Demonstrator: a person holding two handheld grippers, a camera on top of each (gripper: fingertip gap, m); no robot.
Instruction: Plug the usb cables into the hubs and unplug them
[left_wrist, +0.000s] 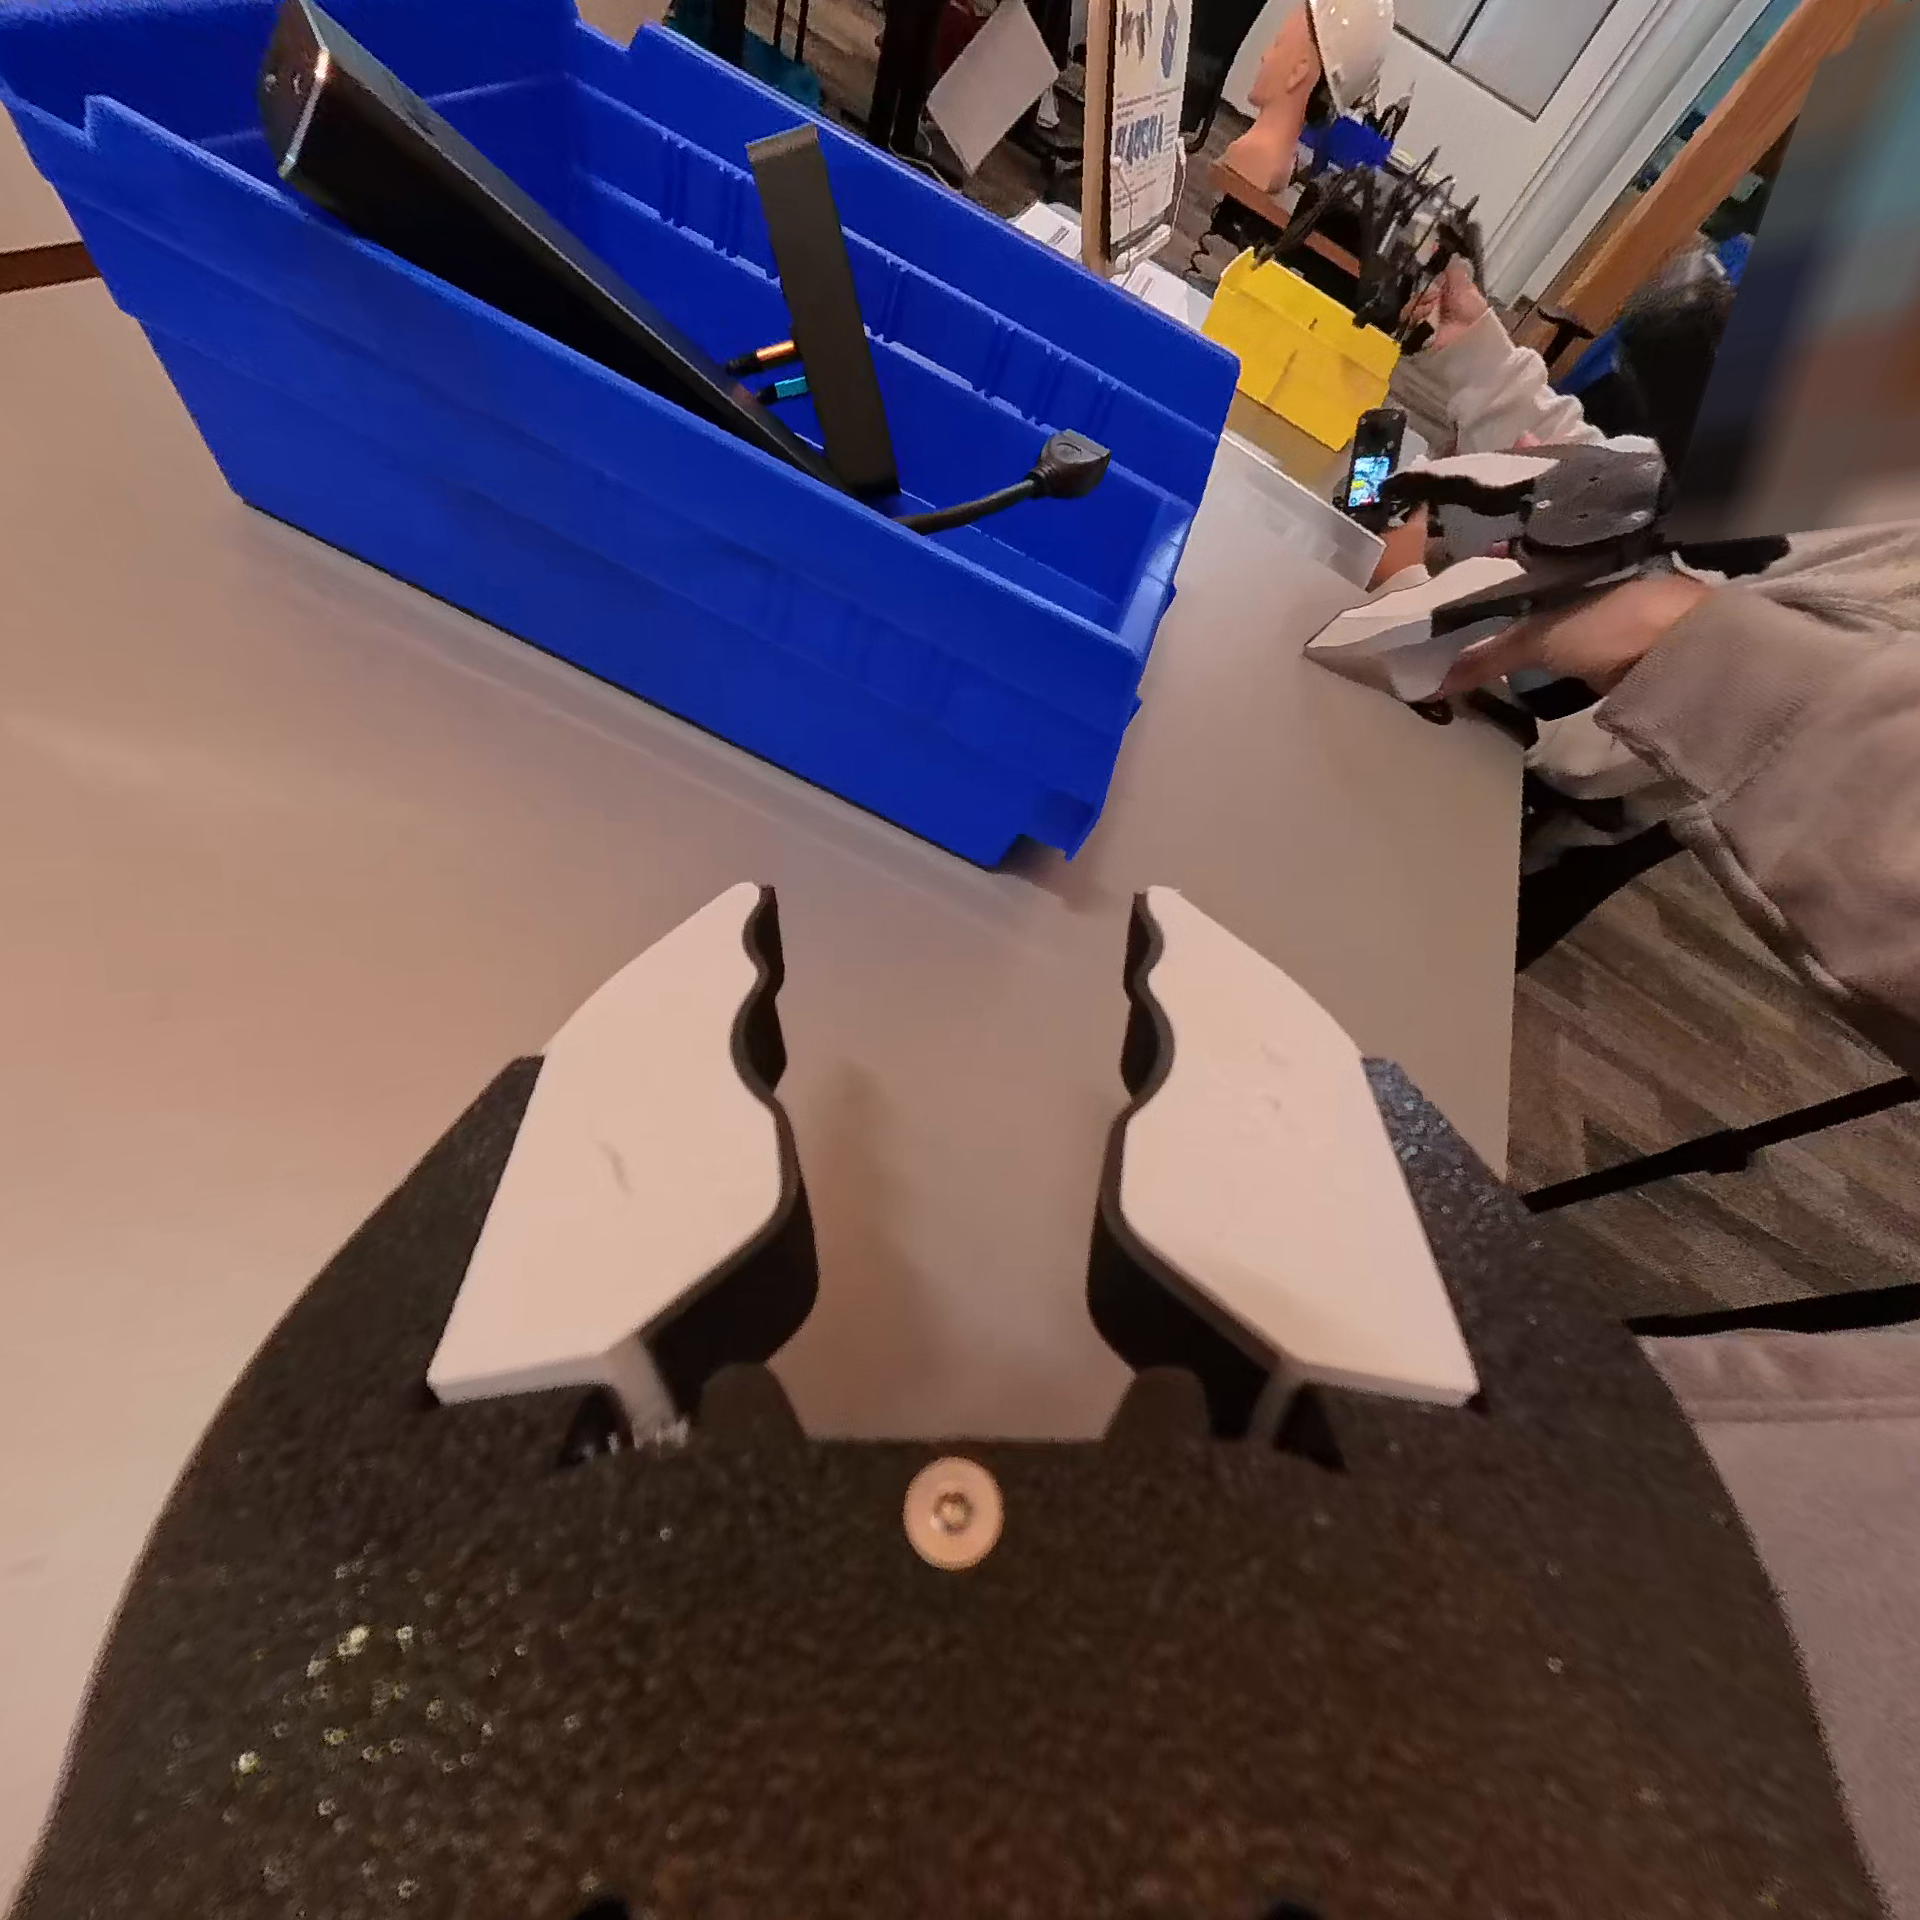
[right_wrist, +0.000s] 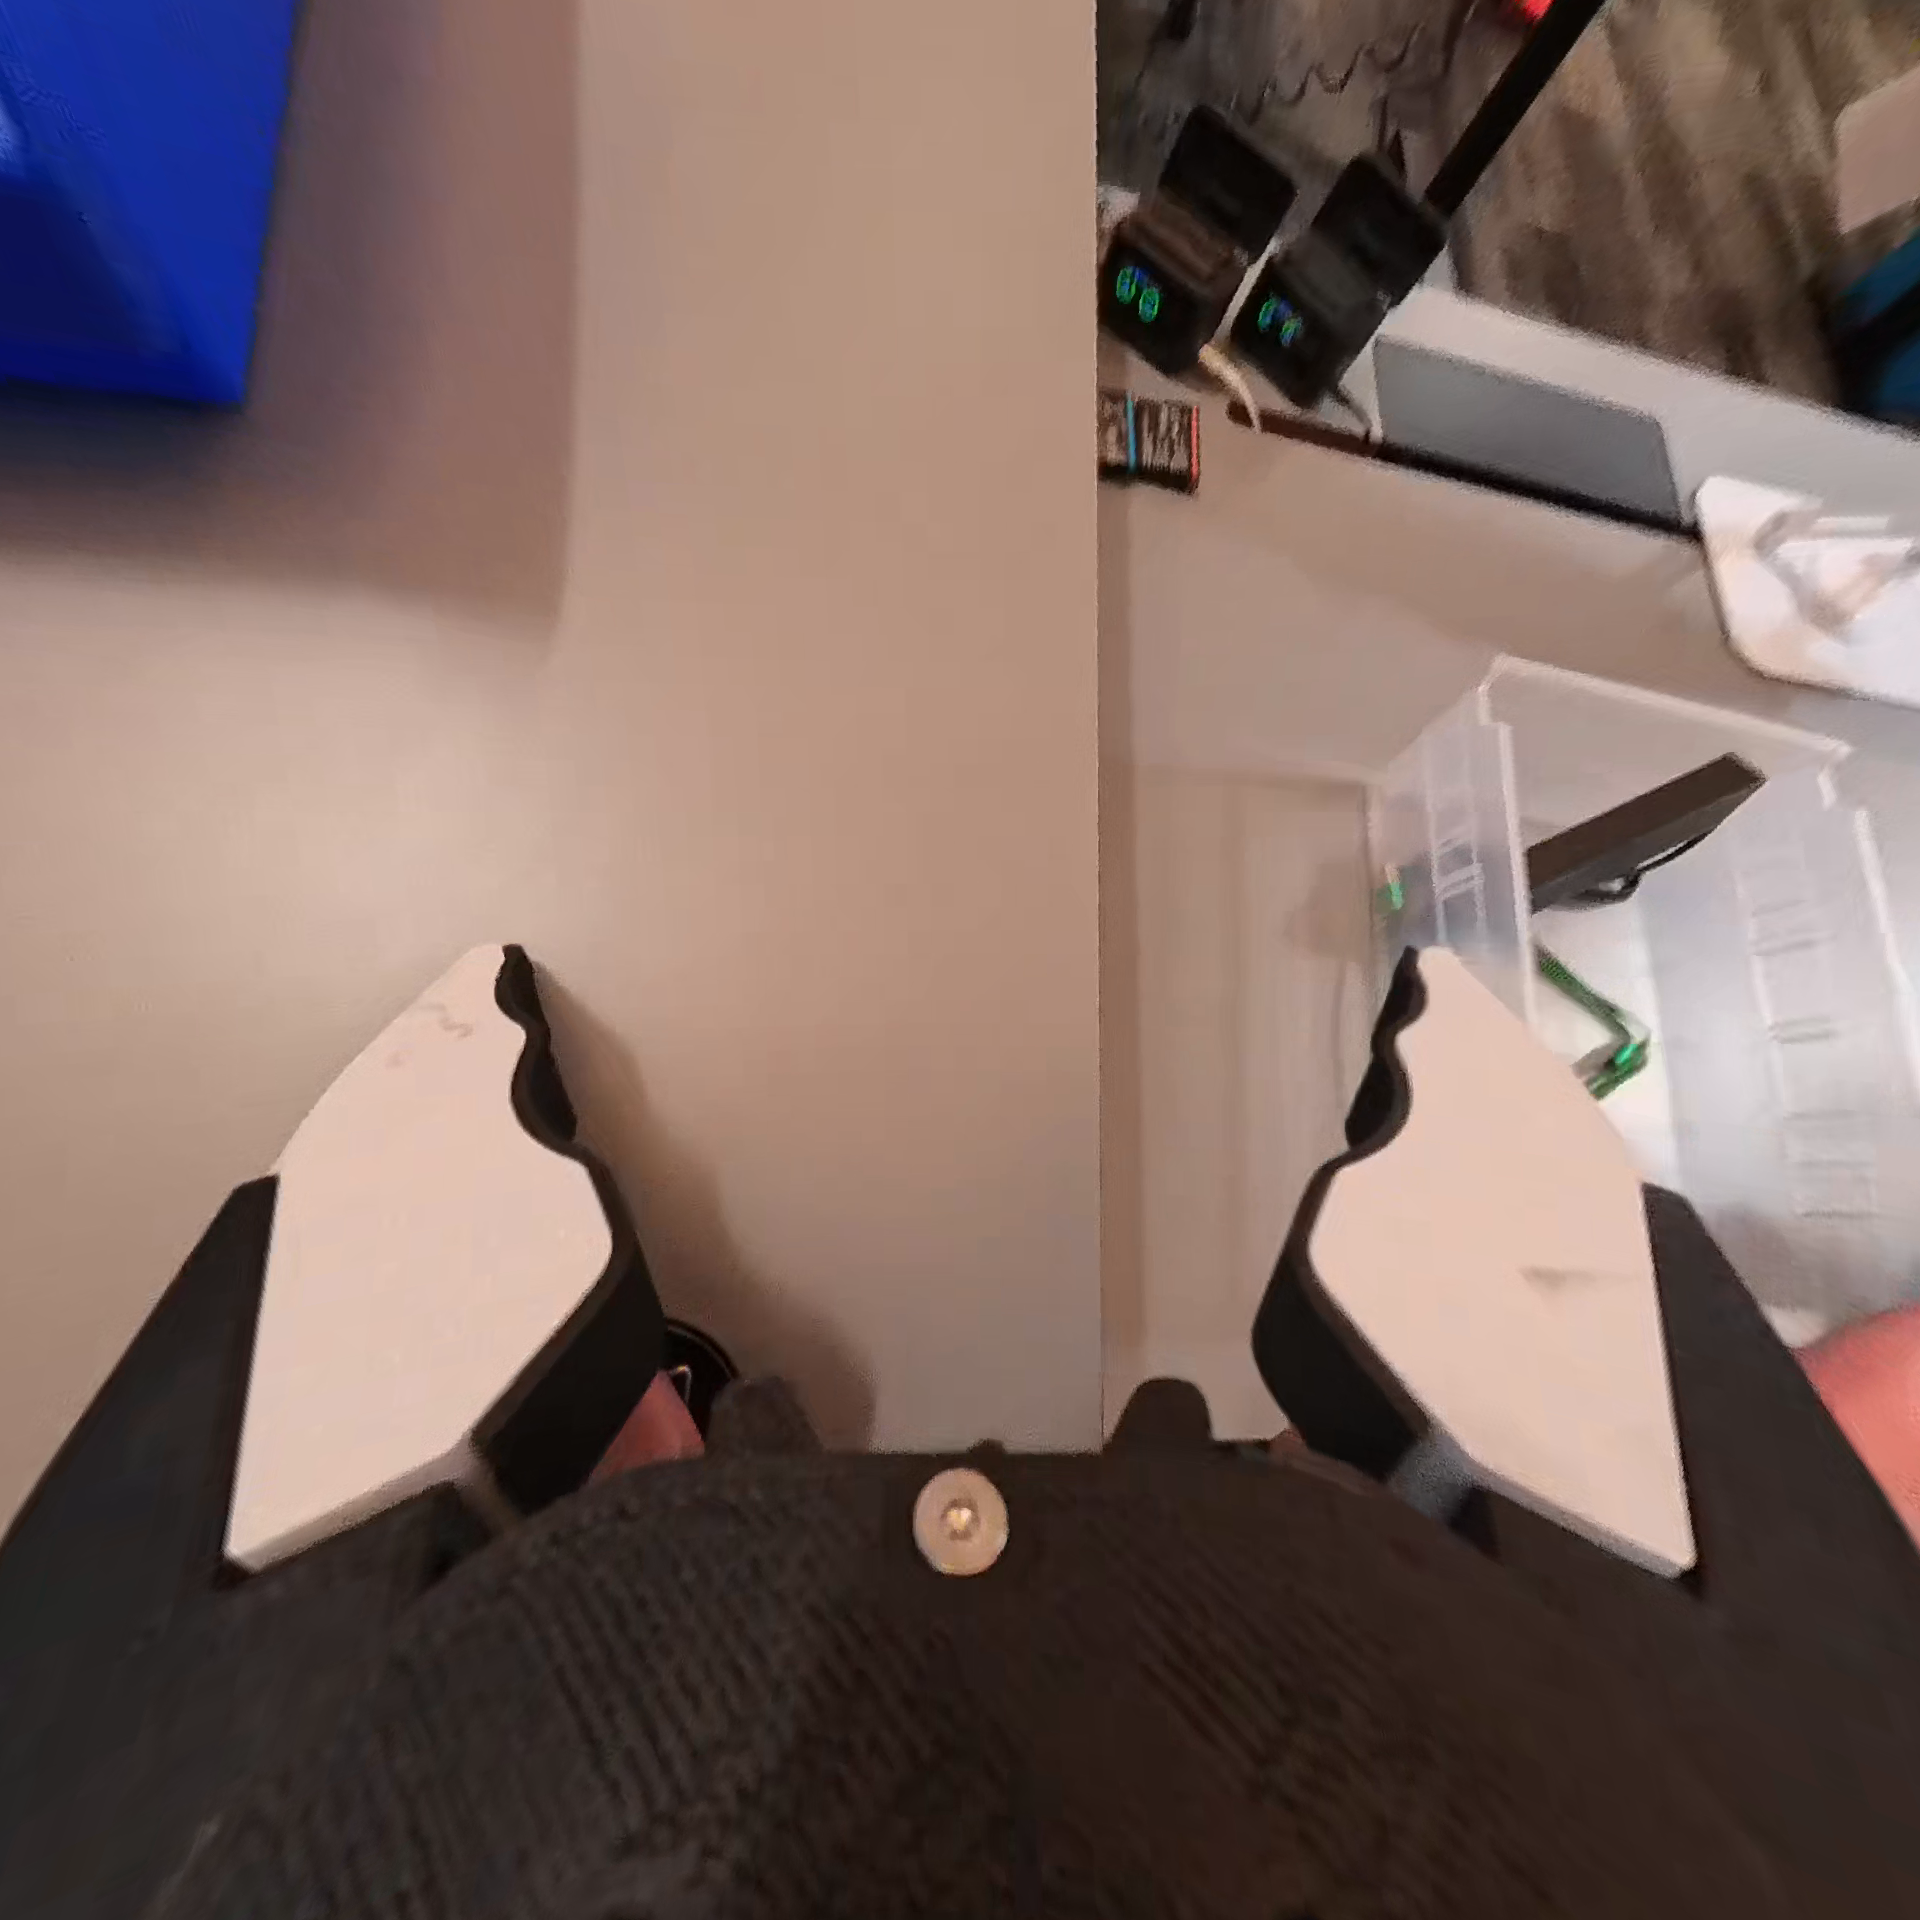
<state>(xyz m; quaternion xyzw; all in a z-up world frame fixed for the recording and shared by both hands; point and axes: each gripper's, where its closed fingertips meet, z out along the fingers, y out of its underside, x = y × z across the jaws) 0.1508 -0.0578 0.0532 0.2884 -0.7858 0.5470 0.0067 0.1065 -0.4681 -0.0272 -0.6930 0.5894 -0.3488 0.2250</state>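
A blue bin (left_wrist: 644, 582) stands on the pale table (left_wrist: 312, 935) ahead of my left gripper (left_wrist: 951, 914), which is open and empty. In the bin lean a long black hub (left_wrist: 499, 239) and a slimmer grey hub (left_wrist: 821, 312). A short black cable with a plug (left_wrist: 1039, 473) sticks out over the bin's near end, and small cable ends (left_wrist: 774, 374) lie inside. My right gripper (right_wrist: 961, 971) is open and empty above the table's edge; it also shows in the left wrist view (left_wrist: 1434, 582), held by a hand at the right. A corner of the blue bin (right_wrist: 125, 197) is at its upper left.
Beyond the table edge (right_wrist: 1096, 727) a clear plastic bin (right_wrist: 1662, 935) holds a dark hub (right_wrist: 1642, 831) and a green cable (right_wrist: 1600, 1039). Two black devices with green lights (right_wrist: 1247, 260) sit farther off. A yellow bin (left_wrist: 1299, 343) and another person's hands are at the back.
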